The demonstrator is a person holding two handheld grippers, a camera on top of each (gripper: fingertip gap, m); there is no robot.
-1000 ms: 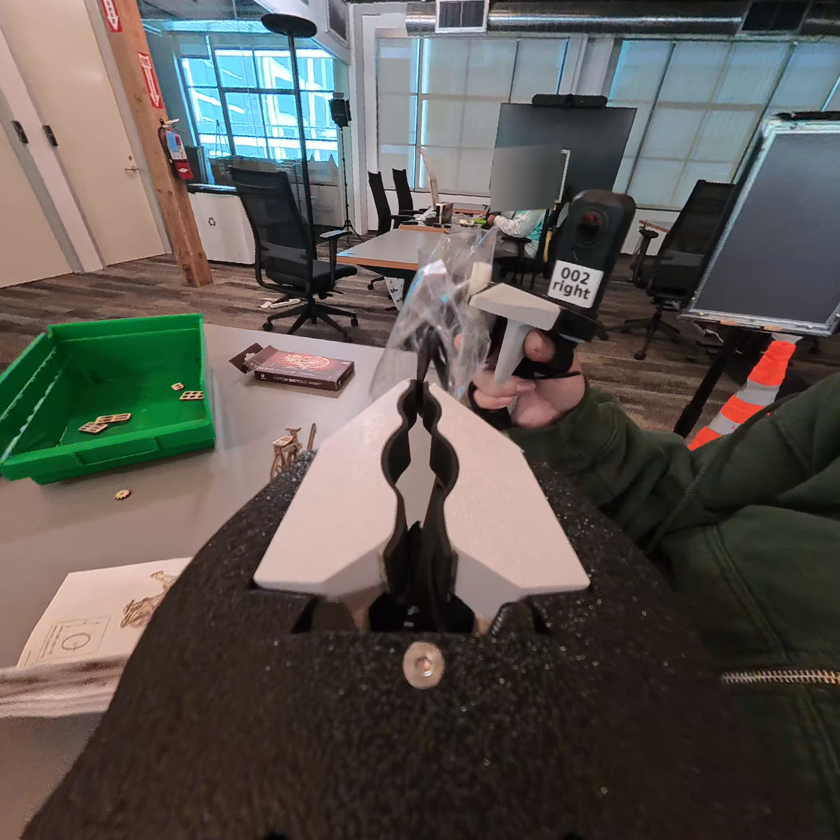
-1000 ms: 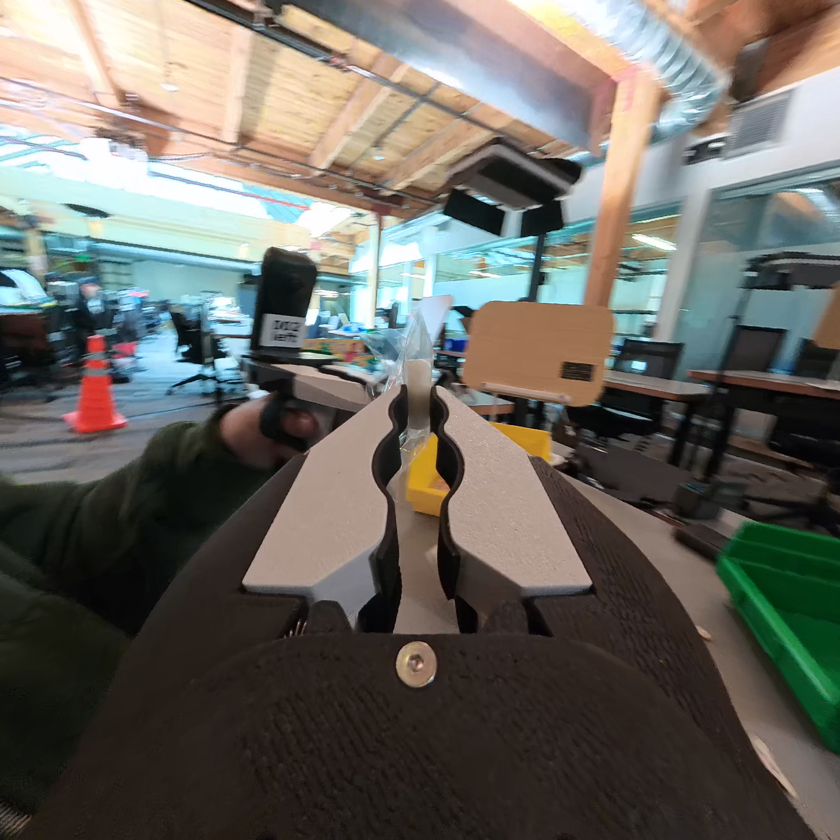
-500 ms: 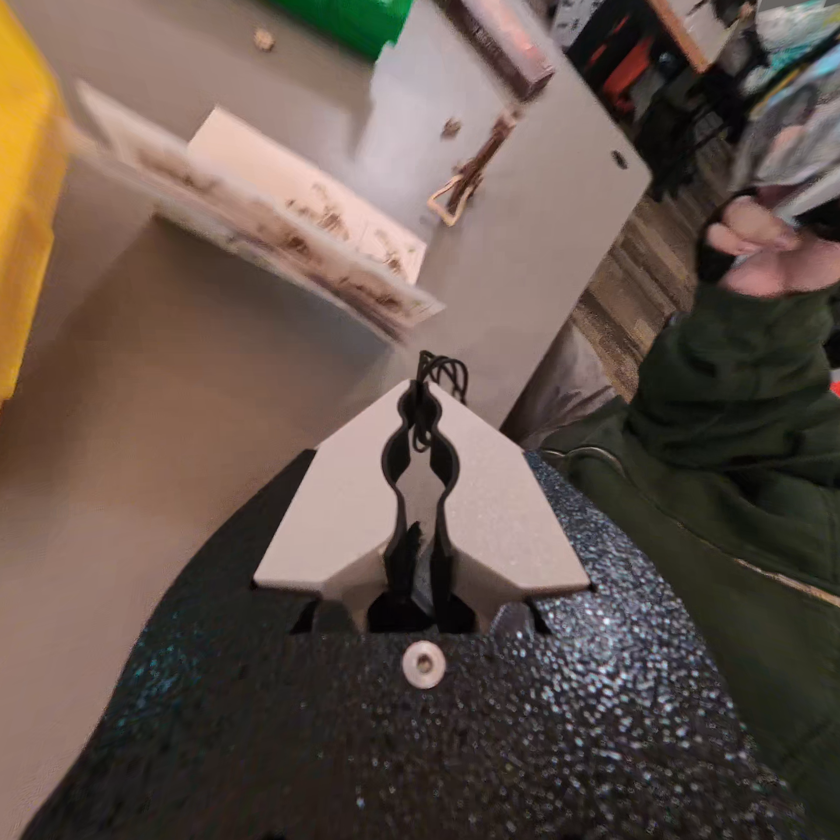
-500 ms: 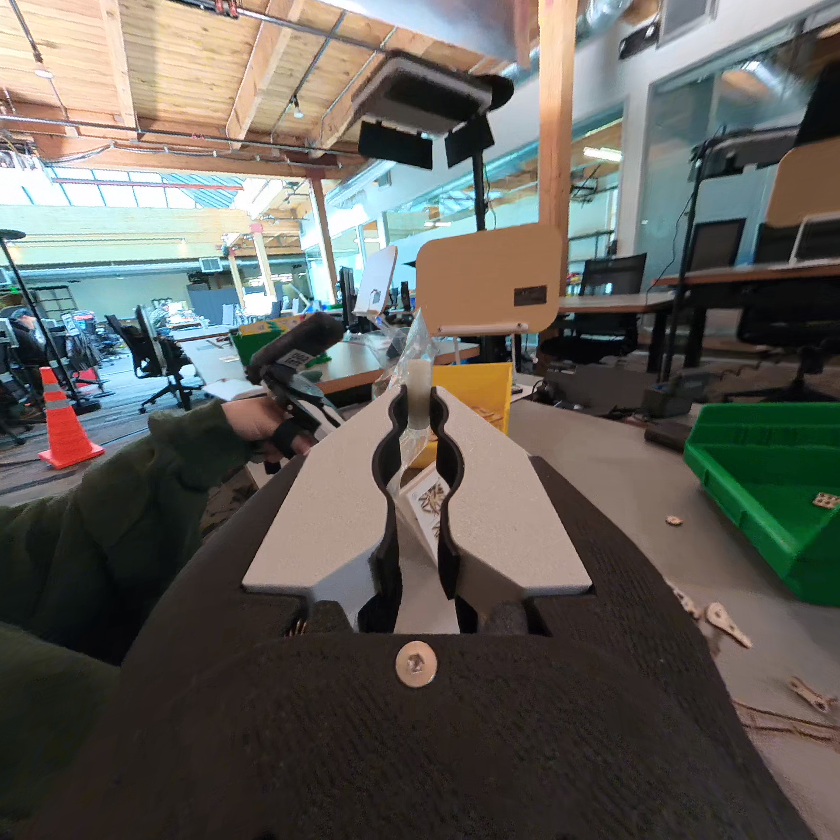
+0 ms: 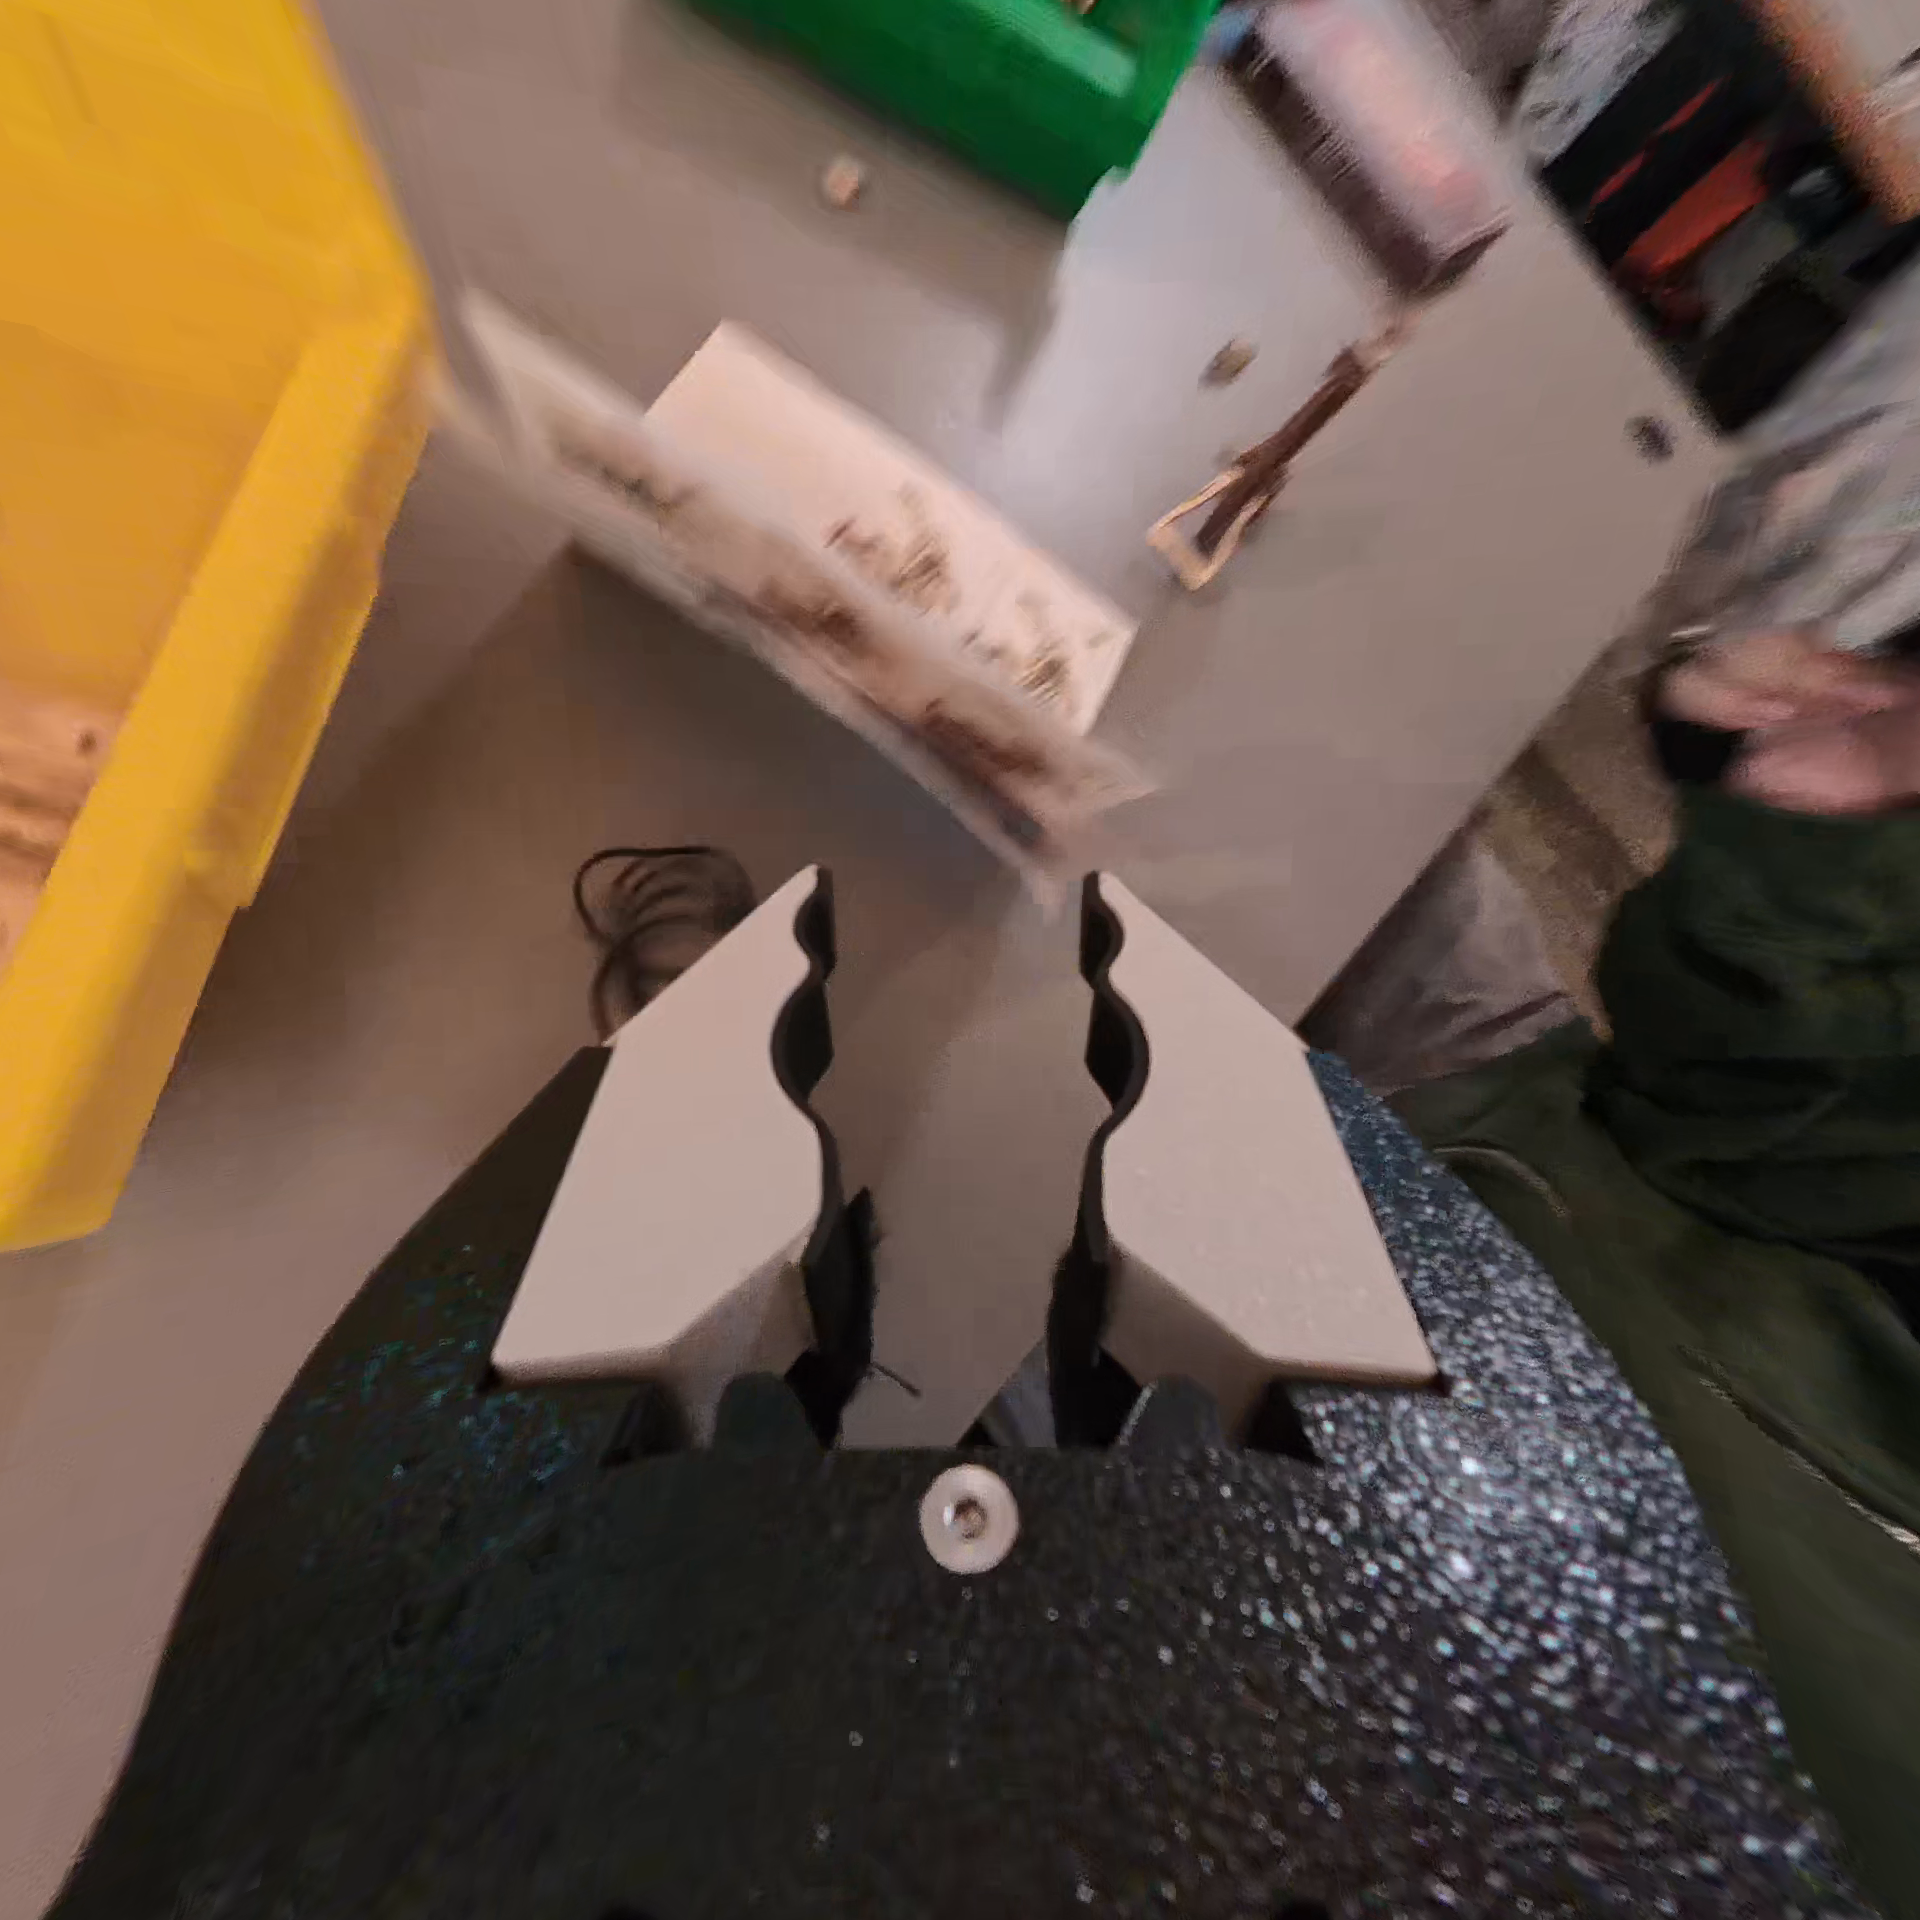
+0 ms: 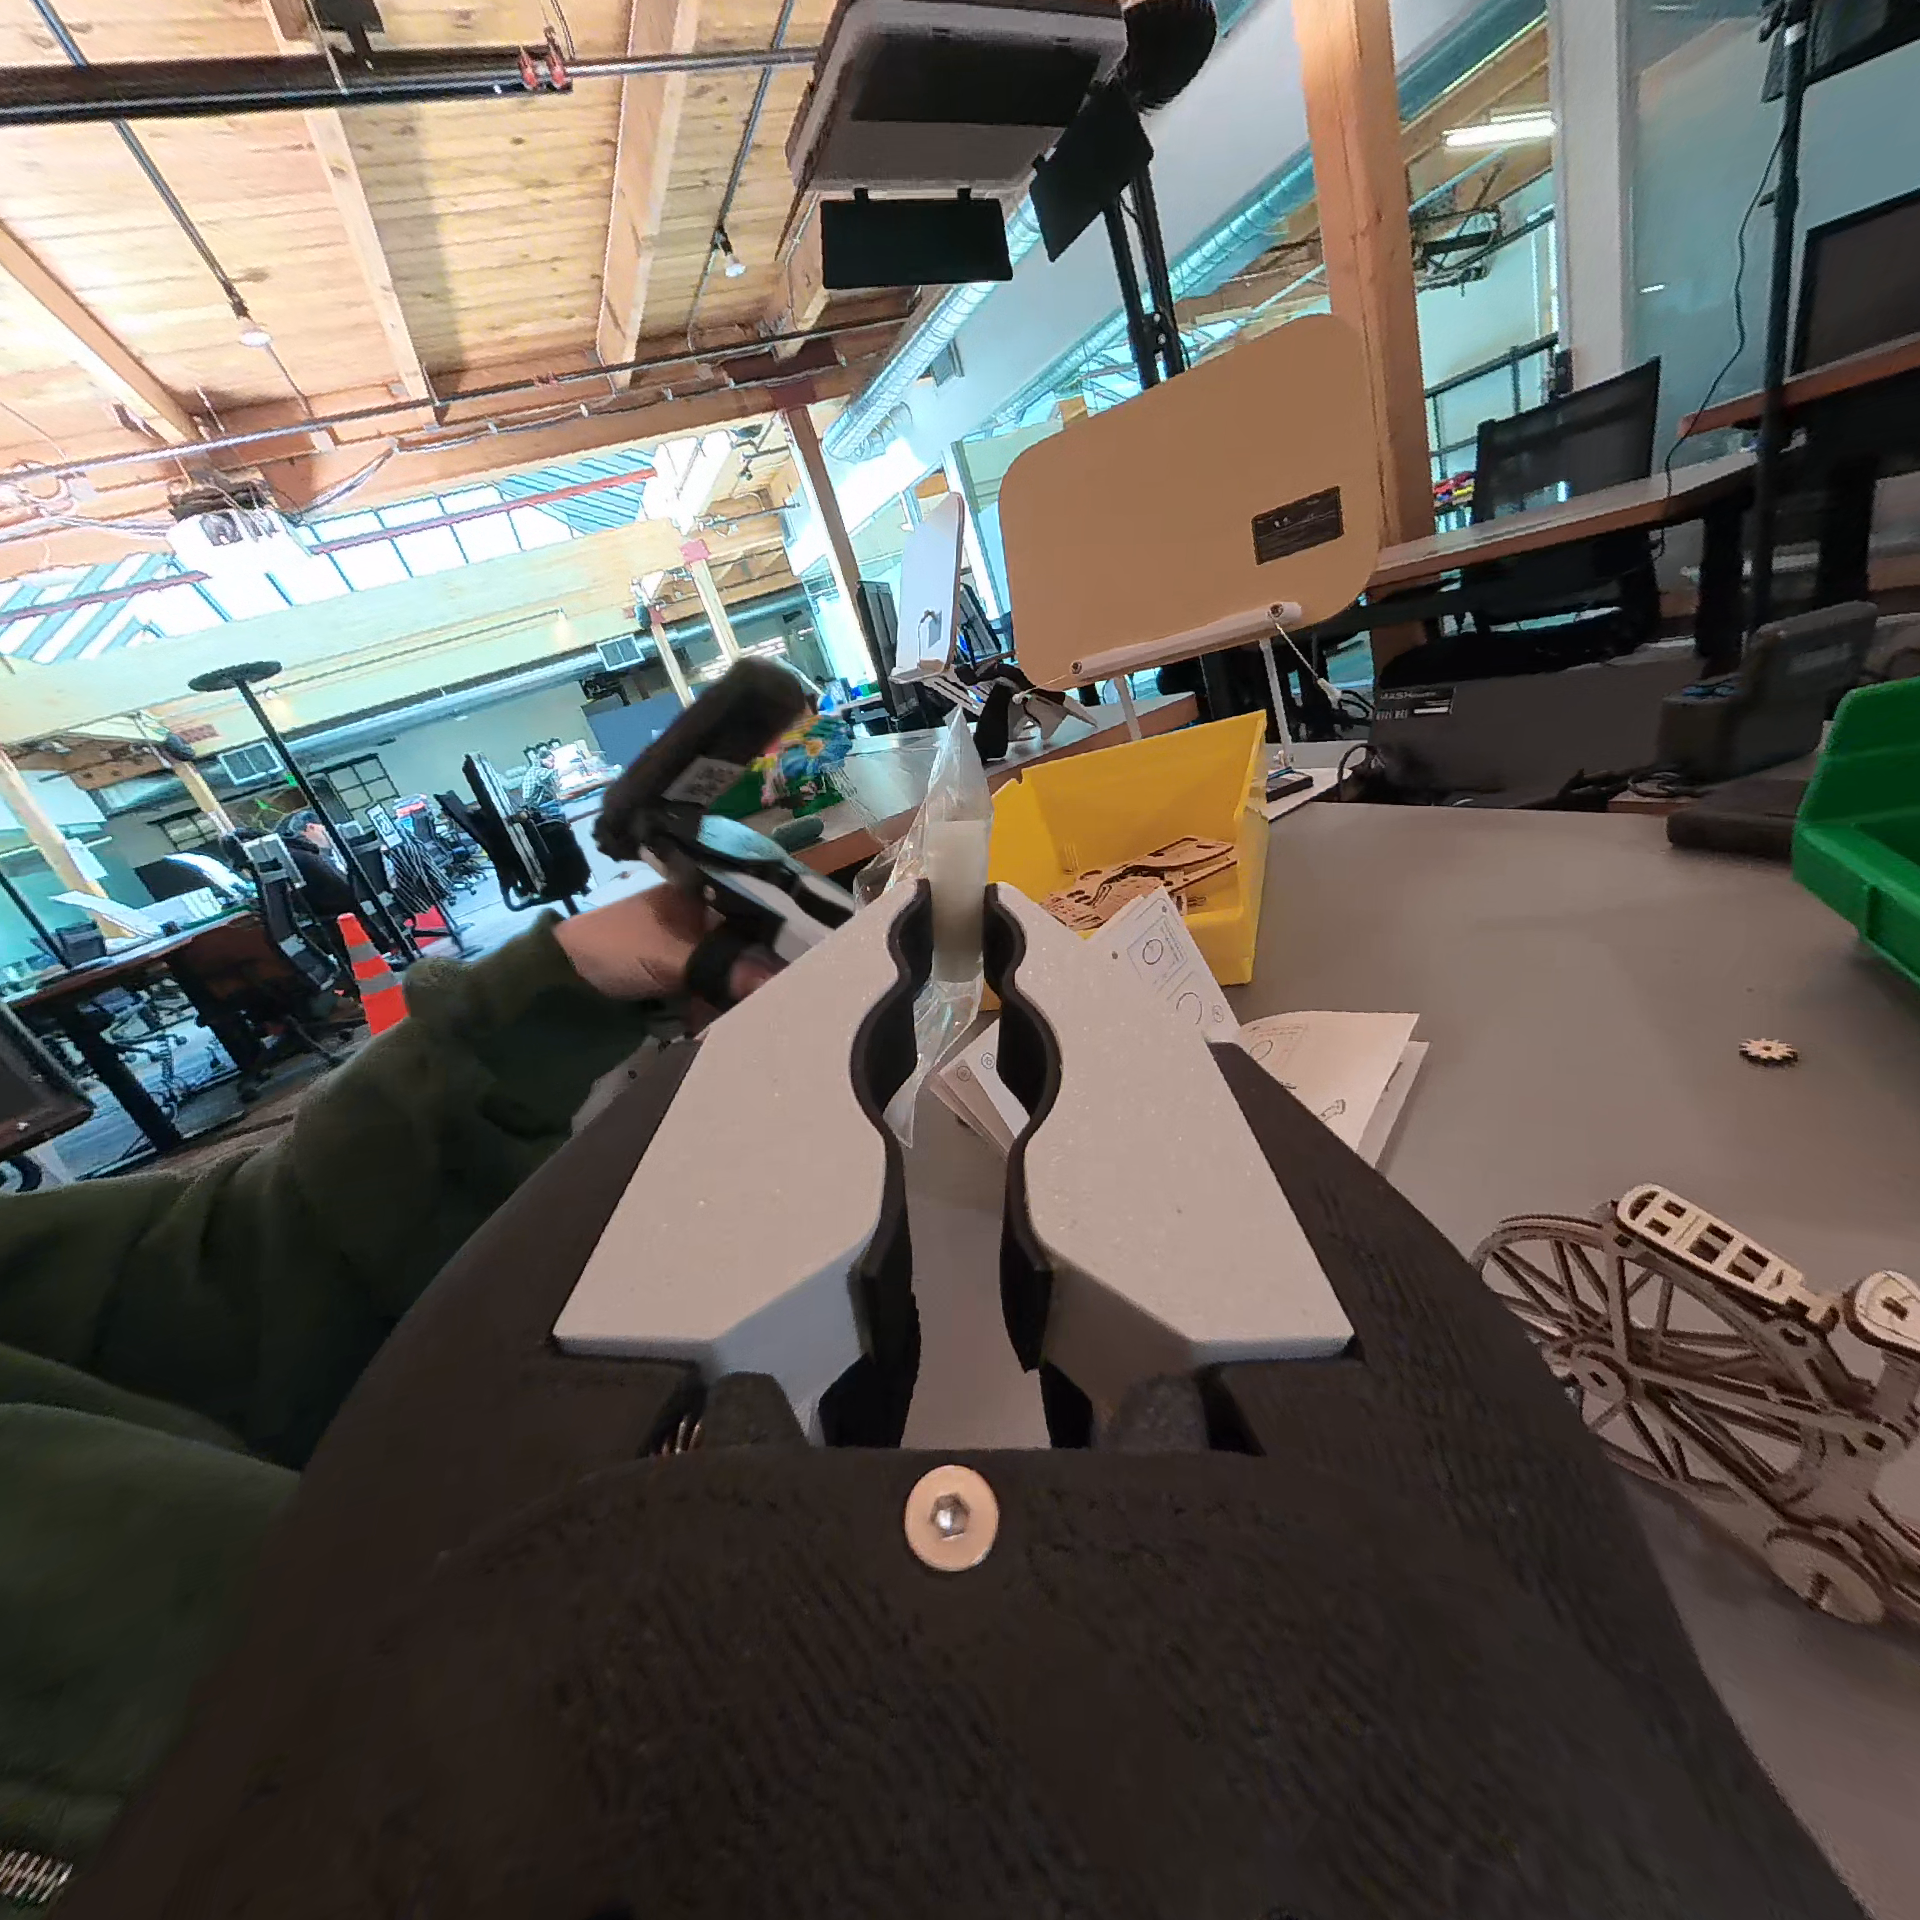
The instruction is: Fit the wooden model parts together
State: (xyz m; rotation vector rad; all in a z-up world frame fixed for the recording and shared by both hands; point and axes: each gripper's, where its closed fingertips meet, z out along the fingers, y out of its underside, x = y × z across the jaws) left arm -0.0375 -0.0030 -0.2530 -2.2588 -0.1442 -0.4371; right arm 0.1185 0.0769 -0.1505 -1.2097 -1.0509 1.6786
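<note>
My left gripper [image 5: 956, 904] is open and empty, pointing down at the grey table [image 5: 416, 935]. A bundle of thin black elastic bands [image 5: 655, 925] lies on the table just left of its left finger. My right gripper [image 6: 954, 914] is shut on a clear plastic bag [image 6: 940, 894] and holds it up in the air. A part-built wooden bicycle model [image 6: 1704, 1392] stands on the table at the right of the right wrist view. It shows blurred in the left wrist view [image 5: 1257, 478]. The left gripper also shows in the right wrist view [image 6: 727, 842].
A yellow bin [image 6: 1143, 821] with wooden part sheets stands past the instruction leaflet [image 6: 1320, 1049]; it also shows in the left wrist view [image 5: 177, 520]. A green bin [image 6: 1860, 862] is at the far right. A small wooden gear [image 6: 1768, 1051] lies loose on the table. Across from one pair of fingers to the other is roughly 20 cm. The part-built wooden bicycle model [image 6: 1704, 1392] lies around 20 cm away from my right fingertips.
My left gripper pulled the black elastic bands out of the bag, swung down to the table, opened and let them go. My right gripper kept hold of the bag and tilted down.
</note>
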